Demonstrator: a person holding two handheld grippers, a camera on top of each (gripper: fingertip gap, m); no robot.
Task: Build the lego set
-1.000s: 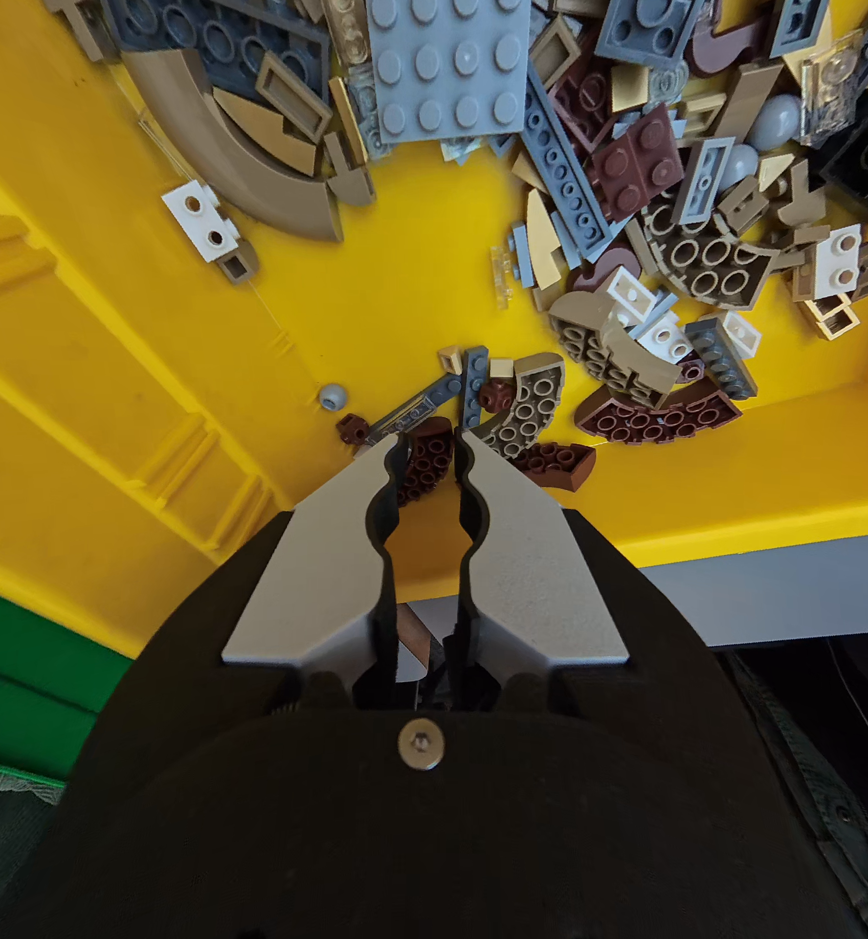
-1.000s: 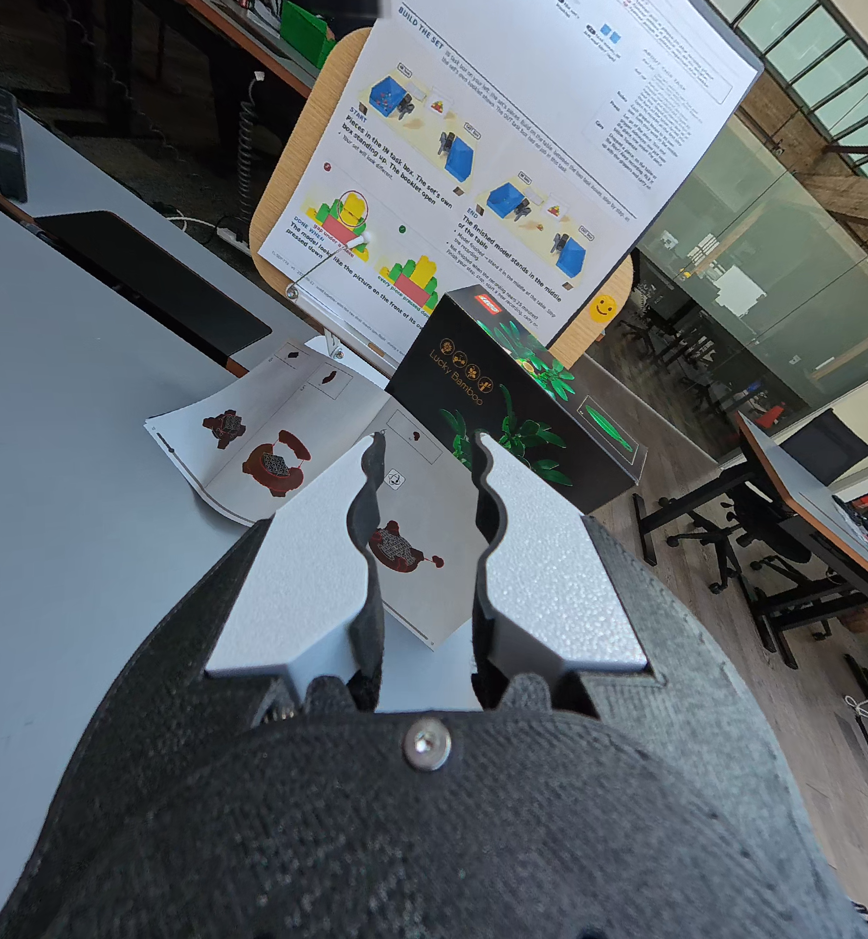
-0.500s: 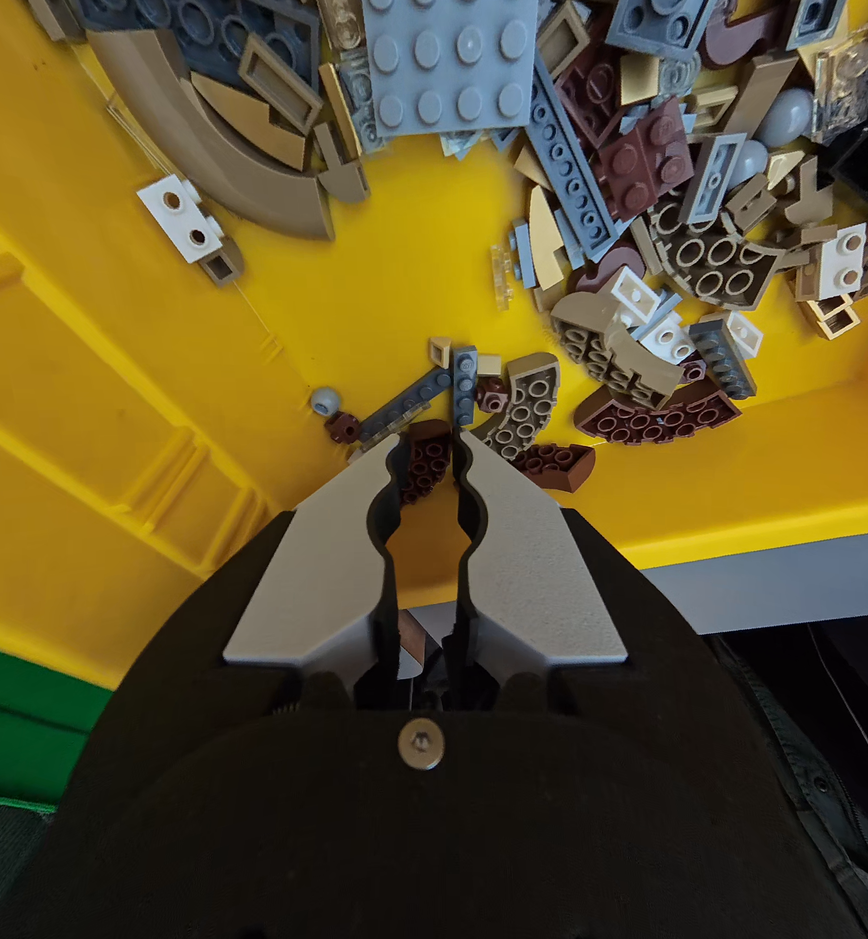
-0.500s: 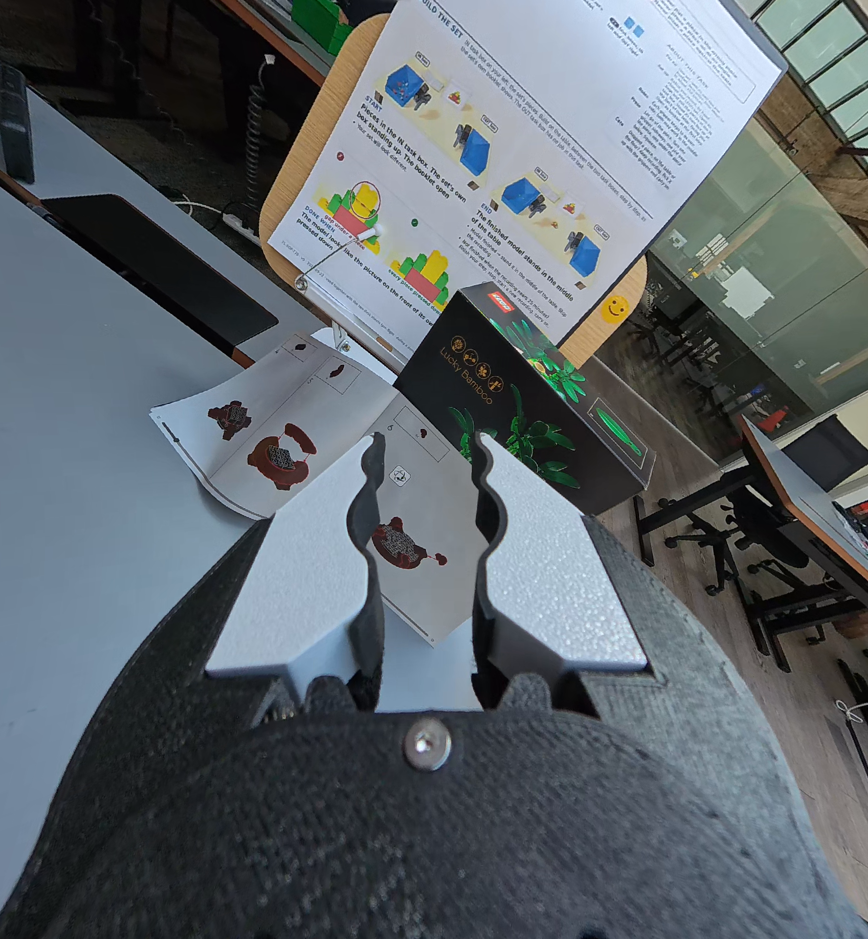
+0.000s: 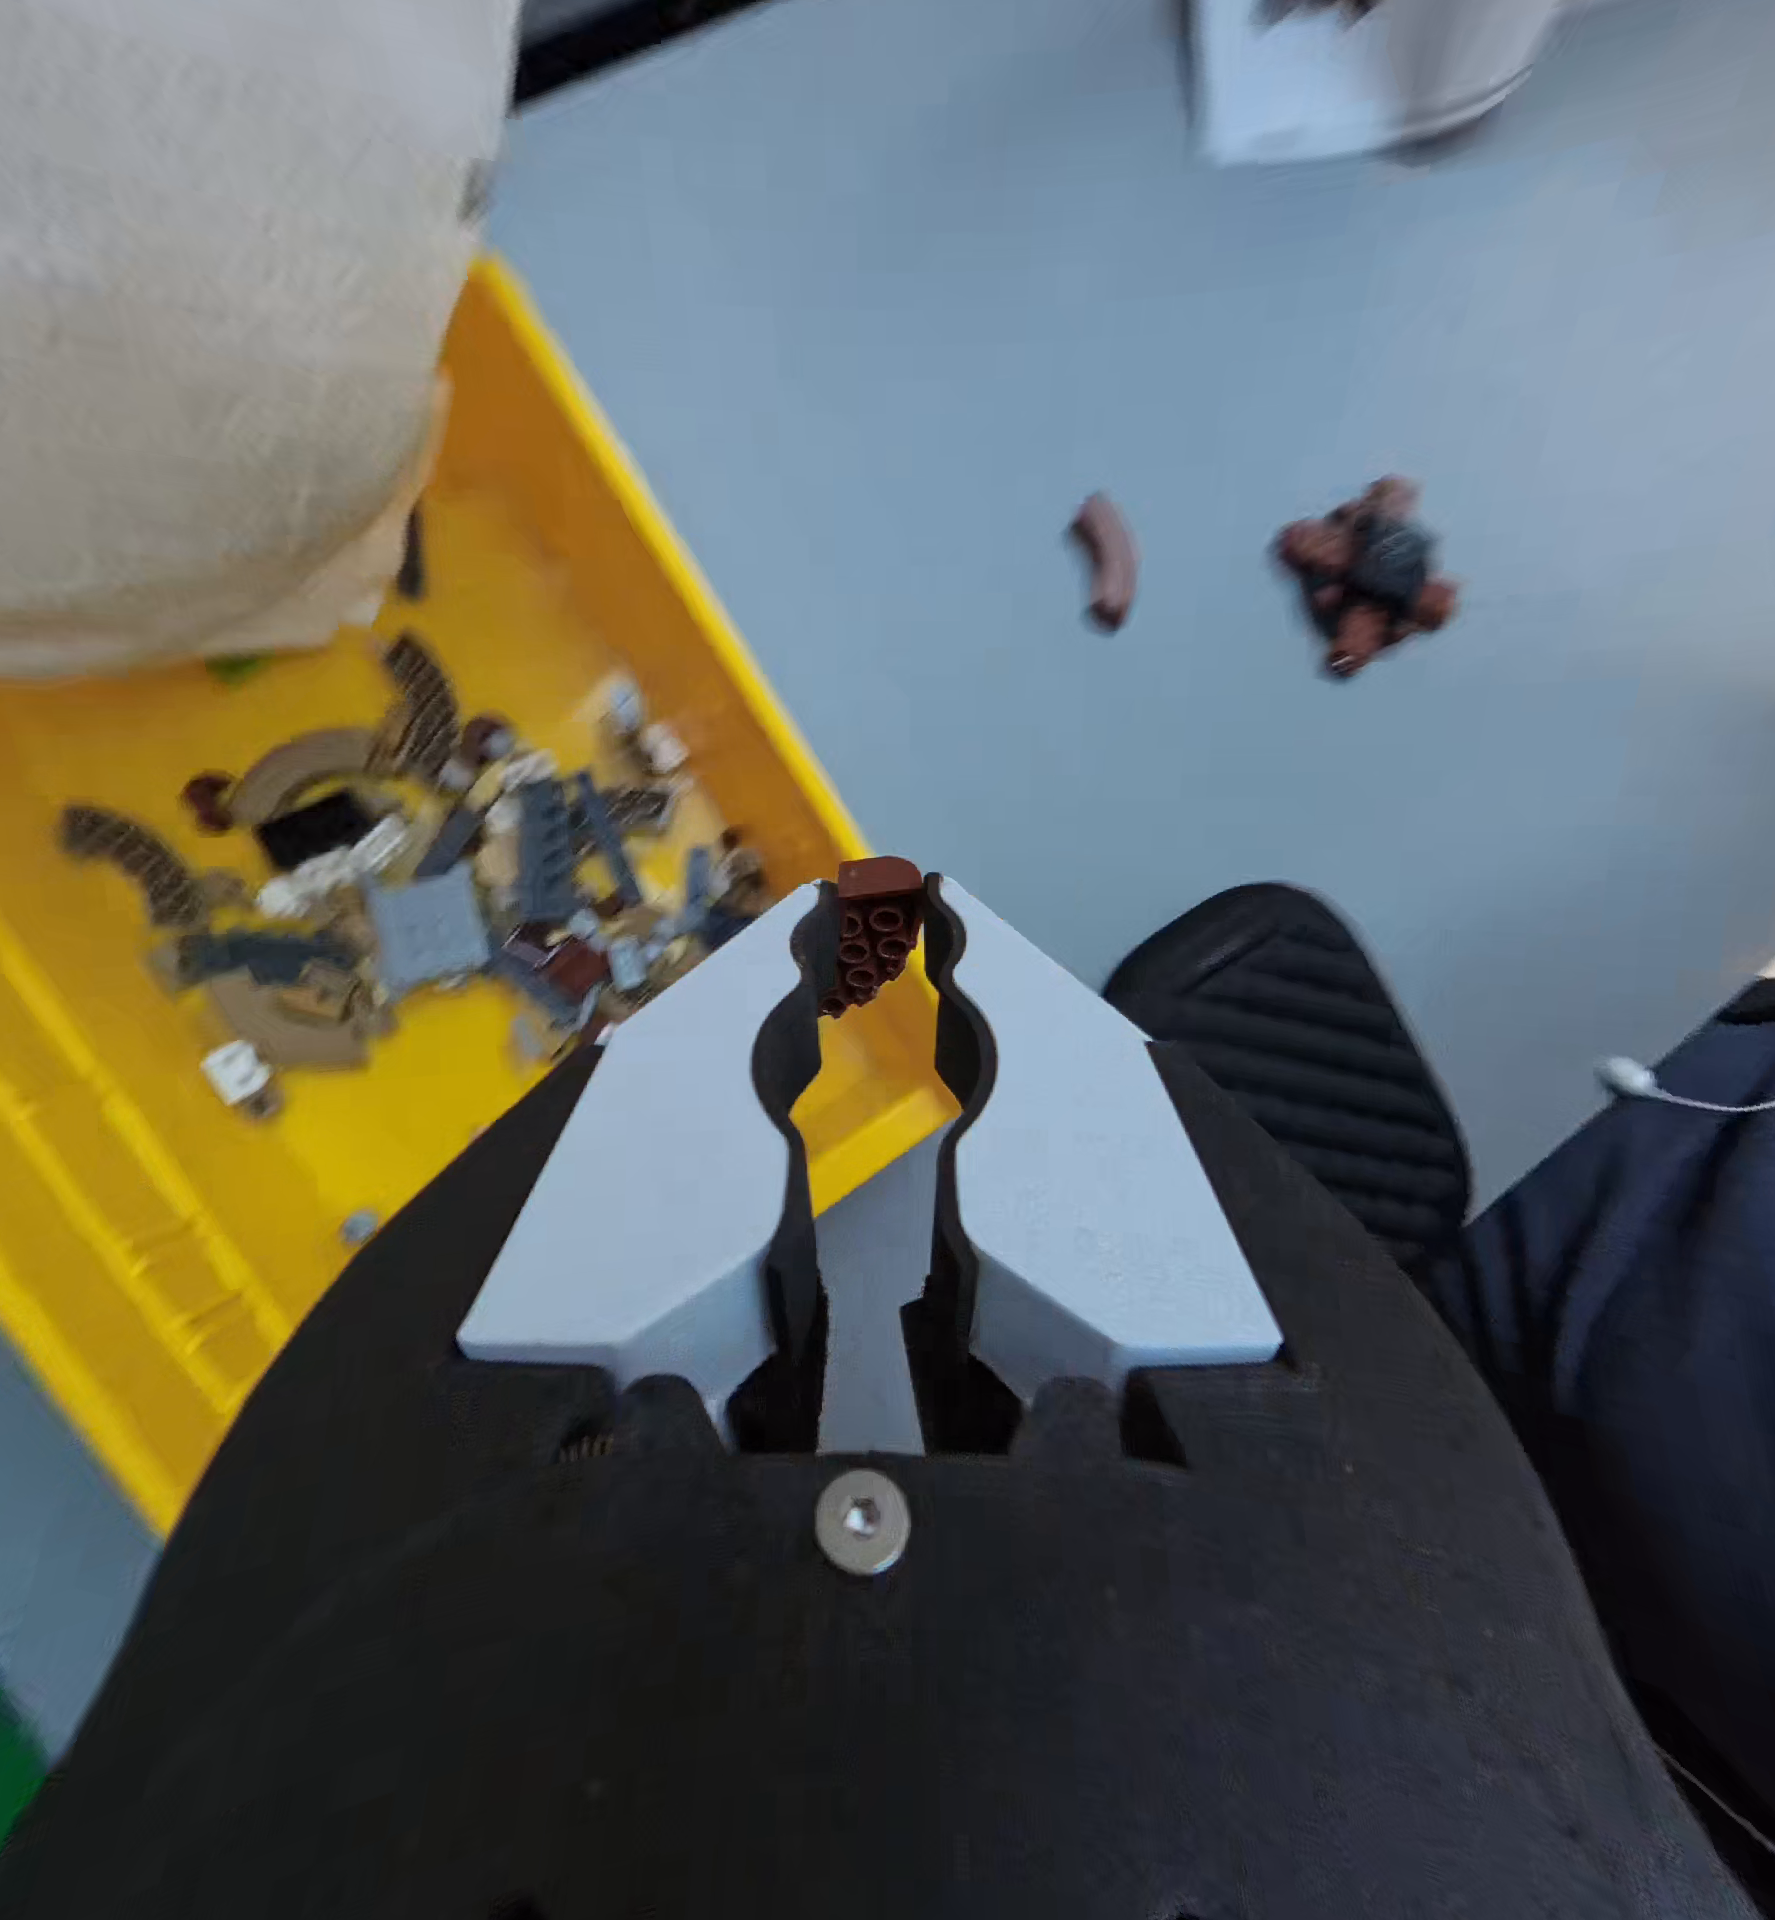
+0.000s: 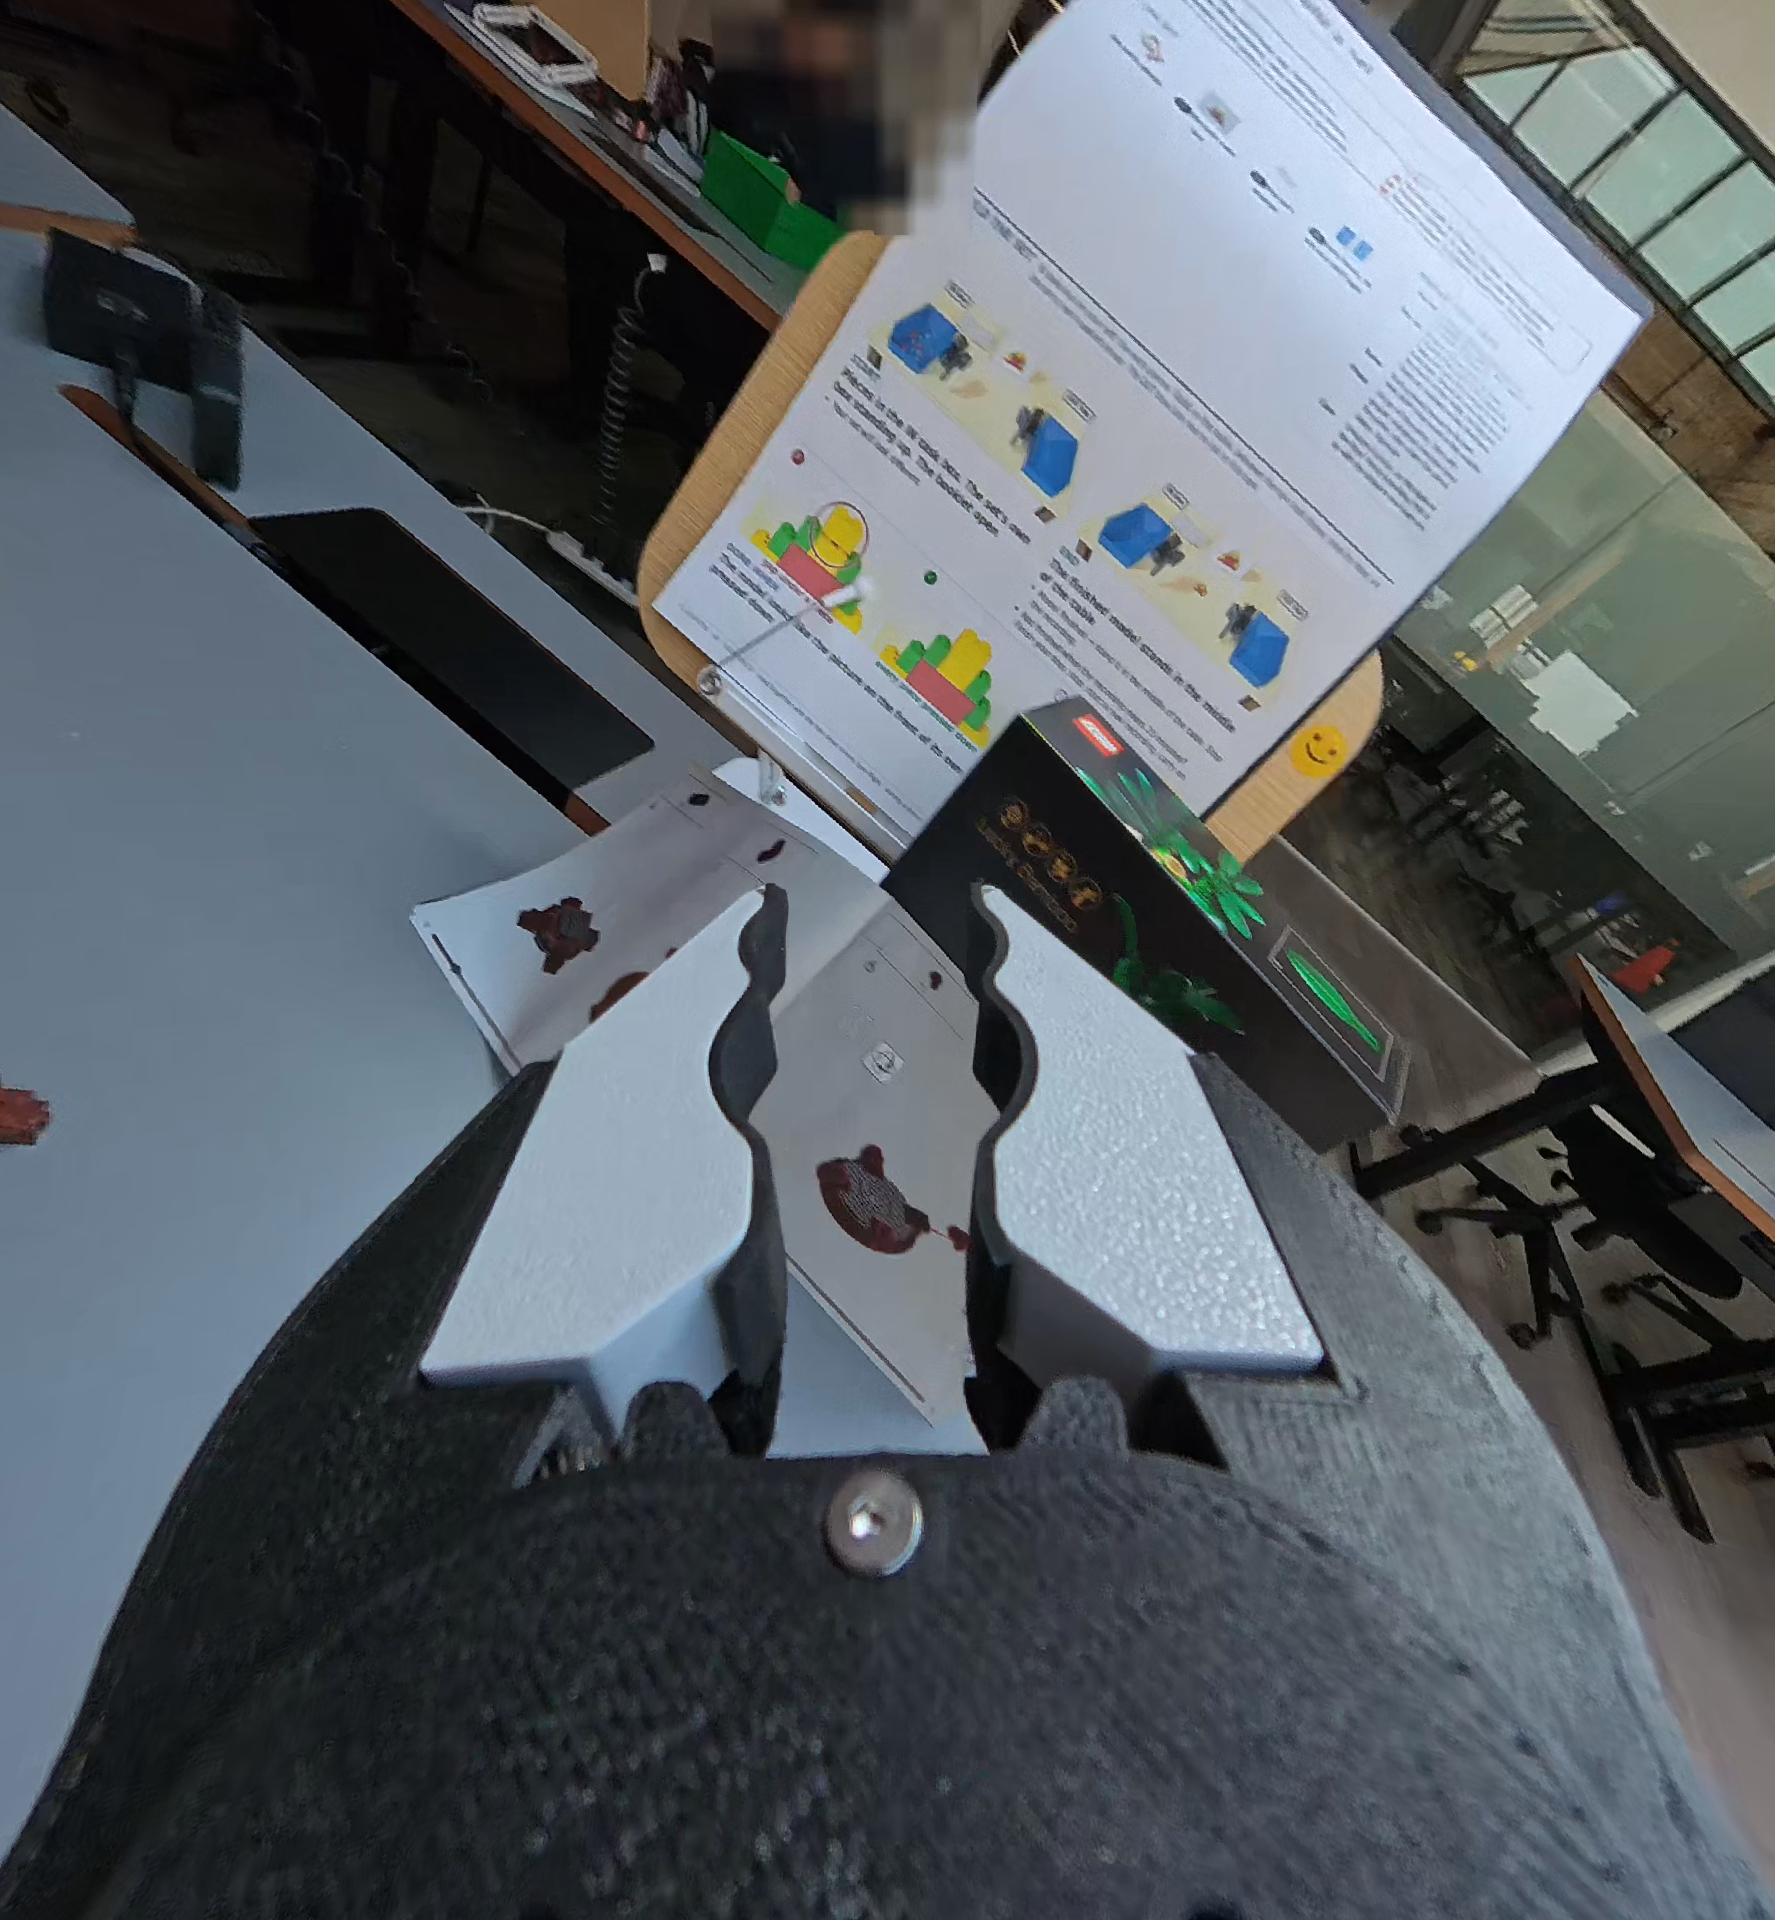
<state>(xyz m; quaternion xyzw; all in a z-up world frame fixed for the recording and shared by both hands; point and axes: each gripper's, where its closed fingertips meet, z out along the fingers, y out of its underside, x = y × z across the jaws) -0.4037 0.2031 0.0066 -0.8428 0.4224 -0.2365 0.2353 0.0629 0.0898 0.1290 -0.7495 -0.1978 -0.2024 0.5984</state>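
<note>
Brick [image 5: 870,935], reddish-brown, pinched in left gripper [image 5: 875,914]; partial brown build [image 5: 1366,571] lies upper right on the grey table [image 5: 1070,312]. Right gripper [image 6: 875,904] gapes empty.

Reddish-brown brick [image 5: 875,935], yellow tray [image 5: 644,540], grey table [image 5: 1070,312]
</note>
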